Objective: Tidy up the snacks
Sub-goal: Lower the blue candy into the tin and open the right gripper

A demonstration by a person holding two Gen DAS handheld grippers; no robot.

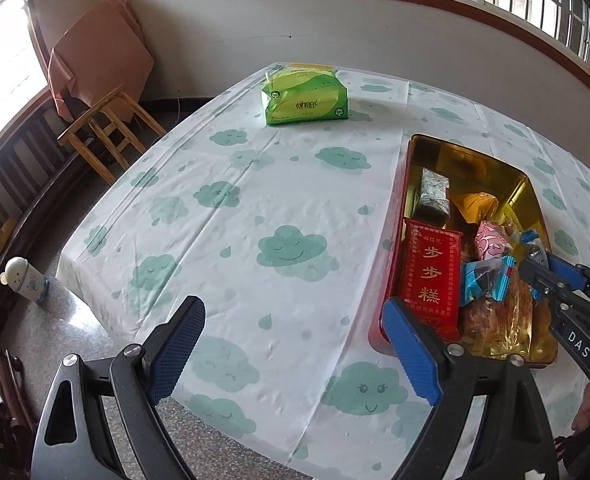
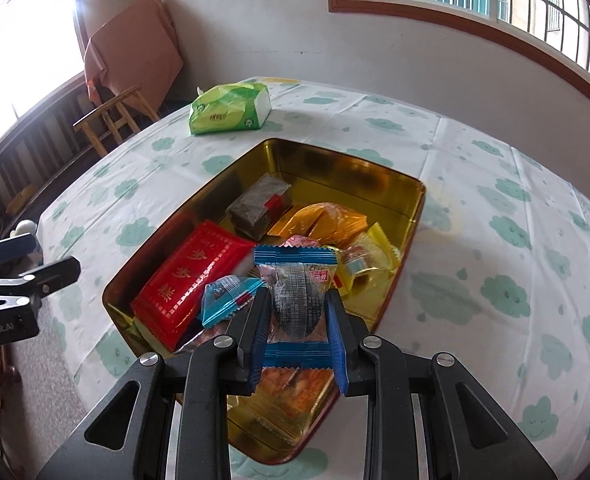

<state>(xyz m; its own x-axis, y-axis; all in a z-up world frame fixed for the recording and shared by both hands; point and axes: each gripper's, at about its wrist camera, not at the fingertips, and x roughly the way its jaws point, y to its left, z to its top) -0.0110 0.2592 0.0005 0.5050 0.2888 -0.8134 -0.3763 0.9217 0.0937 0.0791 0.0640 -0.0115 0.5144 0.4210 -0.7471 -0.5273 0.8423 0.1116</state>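
Your right gripper (image 2: pixel 297 326): clamps 1 blue-ended snack packet (image 2: pixel 295 300) over the gold tin (image 2: pixel 415 216) | your left gripper (image 1: pixel 295 346): wide, empty.

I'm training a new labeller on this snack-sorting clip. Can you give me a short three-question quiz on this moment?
1. True or false: the left gripper holds a snack.
2. What is the right gripper shut on? A) green tissue pack B) blue-edged clear snack packet C) red packet
3. Fill in: the snacks lie in a gold ___ on the cloud-print tablecloth.

Key: 1 false, its jaws are open and empty; 2 B; 3 tin.
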